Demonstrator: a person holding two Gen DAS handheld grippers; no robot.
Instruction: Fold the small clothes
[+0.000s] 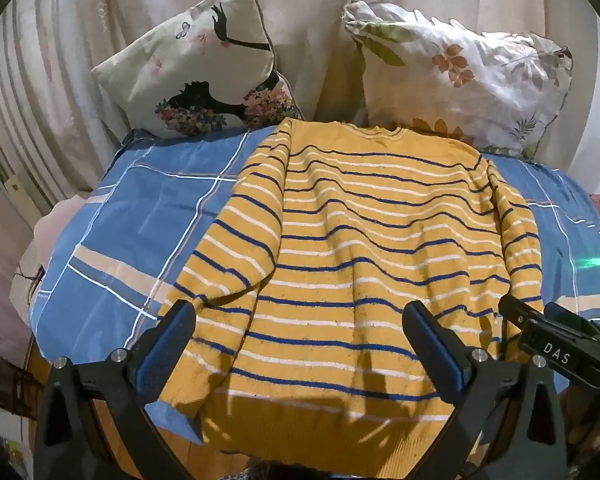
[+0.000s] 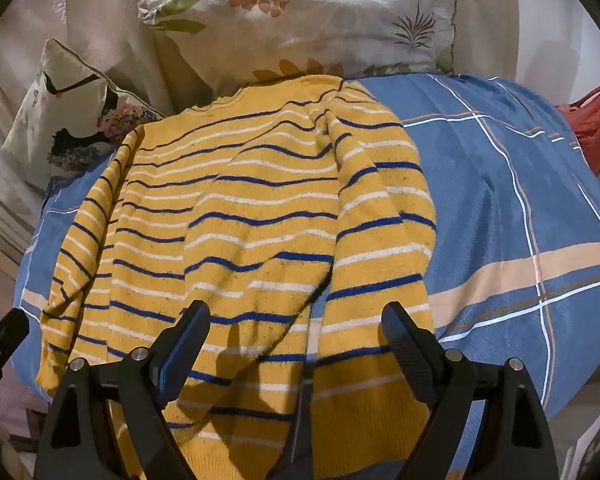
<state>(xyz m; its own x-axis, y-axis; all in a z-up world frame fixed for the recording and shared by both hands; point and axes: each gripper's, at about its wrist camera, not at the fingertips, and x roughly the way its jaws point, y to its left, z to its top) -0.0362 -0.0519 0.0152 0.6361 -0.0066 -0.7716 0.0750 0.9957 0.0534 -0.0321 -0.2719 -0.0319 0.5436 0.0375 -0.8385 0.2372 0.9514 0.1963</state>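
A yellow sweater (image 1: 340,240) with blue and white stripes lies flat on a blue checked bed cover (image 1: 148,216), collar toward the pillows, both sleeves lying along its sides. It also shows in the right wrist view (image 2: 240,220). My left gripper (image 1: 300,332) is open, hovering over the sweater's lower hem, holding nothing. My right gripper (image 2: 296,332) is open above the sweater's lower right part, by the right sleeve (image 2: 380,248), holding nothing. The right gripper's body shows at the right edge of the left wrist view.
Two printed pillows stand at the head of the bed: one with a black figure (image 1: 196,68) on the left, one with leaves (image 1: 468,76) on the right. Beige curtains (image 1: 308,20) hang behind. A red object (image 2: 596,120) lies at the bed's right edge.
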